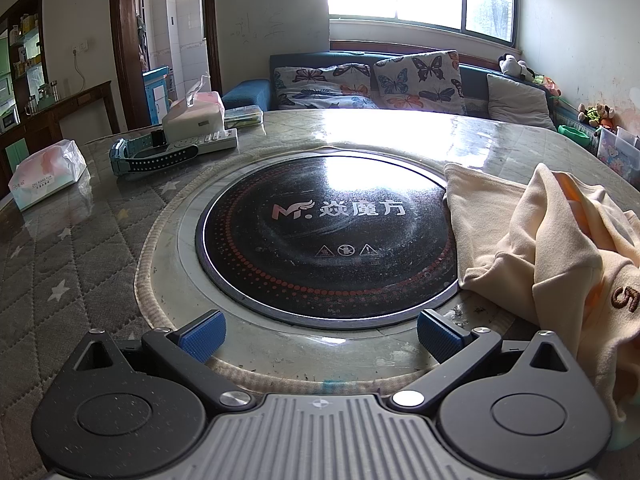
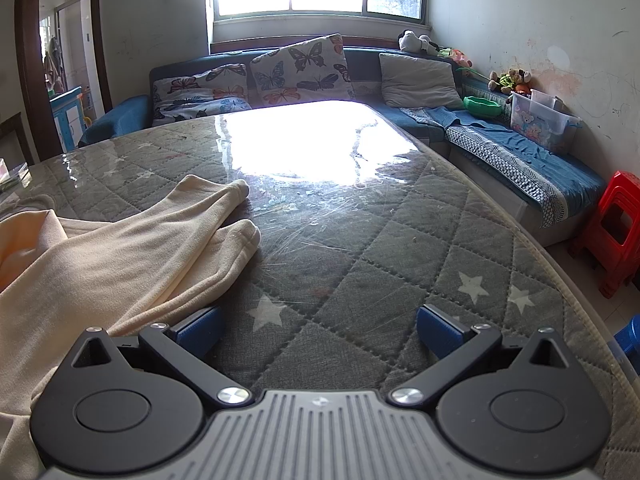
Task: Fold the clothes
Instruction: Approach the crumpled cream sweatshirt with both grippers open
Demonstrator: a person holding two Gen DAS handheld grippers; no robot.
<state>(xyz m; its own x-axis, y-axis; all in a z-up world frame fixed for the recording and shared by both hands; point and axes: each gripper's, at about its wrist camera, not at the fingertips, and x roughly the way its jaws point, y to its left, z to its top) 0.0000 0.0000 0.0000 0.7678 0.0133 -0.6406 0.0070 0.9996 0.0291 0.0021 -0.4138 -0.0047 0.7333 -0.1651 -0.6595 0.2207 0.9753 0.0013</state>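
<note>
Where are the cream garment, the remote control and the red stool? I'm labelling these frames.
cream garment (image 2: 120, 264), right wrist view, on the sleeve fabric.
remote control (image 1: 200, 145), left wrist view, on its keypad face.
red stool (image 2: 618, 220), right wrist view, on its side.

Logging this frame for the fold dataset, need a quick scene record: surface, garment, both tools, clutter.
surface: quilted star-print table under clear cover, round cooktop set in it
garment: cream clothing, crumpled, unfolded, part overlapping the cooktop edge
left tool: open, empty, facing the cooktop
right tool: open, empty, garment beside its left finger
clutter: tissue packs, remote, watch
</note>
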